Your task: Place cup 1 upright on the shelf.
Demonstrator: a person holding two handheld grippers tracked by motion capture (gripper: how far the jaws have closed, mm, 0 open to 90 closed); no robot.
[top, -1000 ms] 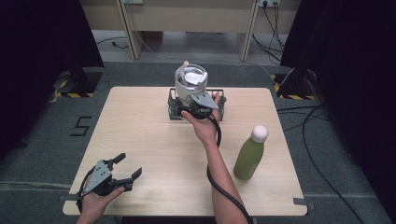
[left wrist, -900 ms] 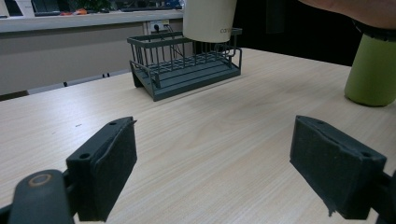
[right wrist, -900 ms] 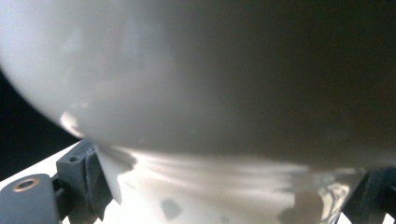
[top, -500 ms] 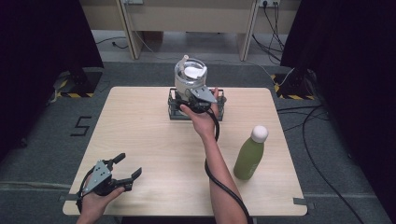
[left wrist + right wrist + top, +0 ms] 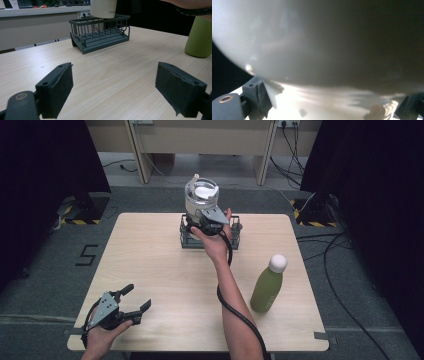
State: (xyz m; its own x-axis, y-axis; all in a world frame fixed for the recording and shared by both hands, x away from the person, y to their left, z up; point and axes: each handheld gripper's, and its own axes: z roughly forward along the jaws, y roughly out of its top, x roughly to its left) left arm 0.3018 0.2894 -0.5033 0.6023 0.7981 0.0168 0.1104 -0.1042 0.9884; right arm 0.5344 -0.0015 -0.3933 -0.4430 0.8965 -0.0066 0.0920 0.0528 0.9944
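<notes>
A cream cup with a clear lid (image 5: 201,195) hangs in the air over a dark wire rack (image 5: 234,239) at the table's far middle. My right gripper (image 5: 200,218) is shut on the cup from the near side. In the right gripper view the cup's pale wall (image 5: 317,45) looms close, and the gripper (image 5: 337,106) has its jaws at either bottom corner. In the left gripper view the cup's bottom (image 5: 103,8) hovers just above the rack (image 5: 100,37). My left gripper (image 5: 136,297) rests open at the near left, with nothing between its pads (image 5: 60,92).
A green bottle with a white cap (image 5: 267,285) stands upright at the near right of the wooden table (image 5: 160,260), beside the right forearm. It shows at the right edge of the left gripper view (image 5: 200,37). A black cable trails along the right arm.
The right gripper has carried the cup a little farther away and up over the rack. The left gripper has stayed where it was.
</notes>
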